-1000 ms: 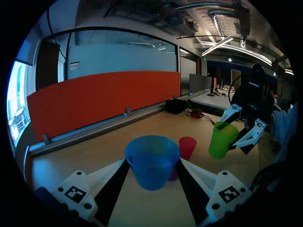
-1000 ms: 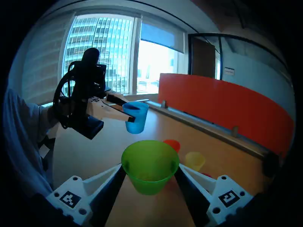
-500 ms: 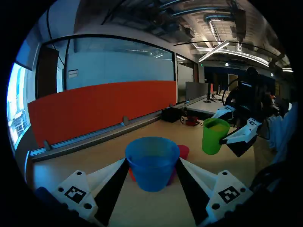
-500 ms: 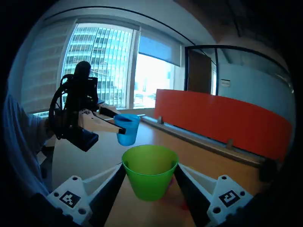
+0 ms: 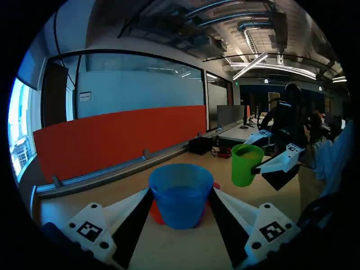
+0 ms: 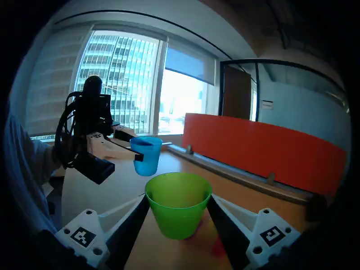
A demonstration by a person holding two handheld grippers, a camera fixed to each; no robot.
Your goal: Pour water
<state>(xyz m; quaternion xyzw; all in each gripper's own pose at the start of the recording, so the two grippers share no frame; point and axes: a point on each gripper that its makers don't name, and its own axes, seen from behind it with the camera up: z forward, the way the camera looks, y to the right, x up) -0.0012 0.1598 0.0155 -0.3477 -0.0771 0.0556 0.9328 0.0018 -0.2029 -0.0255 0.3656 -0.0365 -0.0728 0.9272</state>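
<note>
Two cups aloft, no water moving yet: the left gripper point(image 5: 181, 194) has both white fingers pressed against the sides of a translucent blue plastic cup point(image 5: 181, 202), while the right gripper point(image 6: 178, 203) clamps a bright green plastic cup point(image 6: 178, 213) in the same way. Both cups are held upright and level above the table, well apart from each other. In the left gripper view the green cup hangs to the far right of the blue one; in the right gripper view the blue cup hangs to the far left of the green one.

Judged from this, the lifting is done and the pour itself is not yet begun: neither rim is tipped, and the cups must first be brought together. A faint line inside the blue cup may be a water level, but which cup holds water cannot be told for certain.

Below the blue cup, a red cup point(image 5: 155, 215) stands on the pale wooden tabletop point(image 5: 112, 191), partly hidden. The table runs along a long orange partition panel point(image 5: 117, 135) topped by glass. Beyond, in the right gripper view, a tall window point(image 6: 119, 90) looks out on a high-rise. Ceiling light strips point(image 5: 252, 60) hang over distant desks. A pale sleeve point(image 6: 24, 180) shows behind the left gripper.
</note>
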